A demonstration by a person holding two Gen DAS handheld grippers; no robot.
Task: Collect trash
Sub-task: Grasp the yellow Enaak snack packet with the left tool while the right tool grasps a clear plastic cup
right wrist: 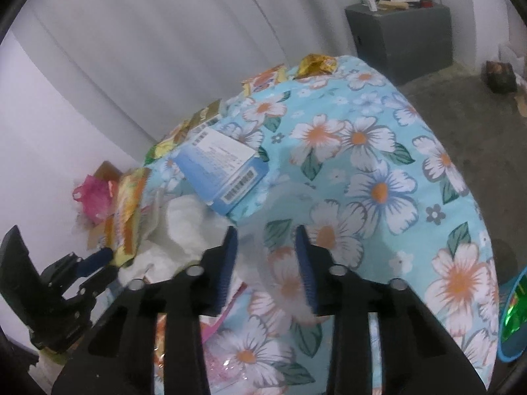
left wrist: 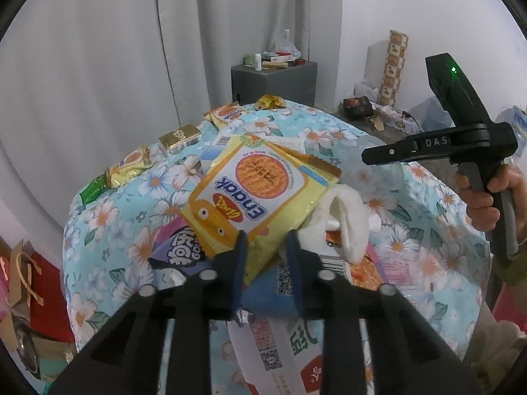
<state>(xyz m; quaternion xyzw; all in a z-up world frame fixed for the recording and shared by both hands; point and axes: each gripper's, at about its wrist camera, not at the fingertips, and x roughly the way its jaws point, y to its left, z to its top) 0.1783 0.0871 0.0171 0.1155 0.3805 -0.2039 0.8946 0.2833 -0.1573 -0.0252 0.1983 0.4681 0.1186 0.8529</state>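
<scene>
While the left tongs (left wrist: 265, 247) pinch one yellow noodle packet (left wrist: 260, 194), the right tongs (right wrist: 267, 263) stand narrowly parted, empty.

White curtains (left wrist: 98, 49) hang behind; a grey cabinet (left wrist: 273, 82) stands on the concrete floor (right wrist: 461, 105).

The tablecloth (right wrist: 378, 171) is soft printed cloth, matt, with a floral pattern. The yellow packet (left wrist: 260, 194) is glossy plastic film that catches the light. The small wrappers (left wrist: 128, 168) look like shiny gold foil. The blue box (right wrist: 220, 168) is smooth printed card. The tissue (left wrist: 342, 223) is white, soft and crumpled. The cabinet (right wrist: 402, 36) is matt grey. The curtain (left wrist: 115, 49) is plain pale cloth.
</scene>
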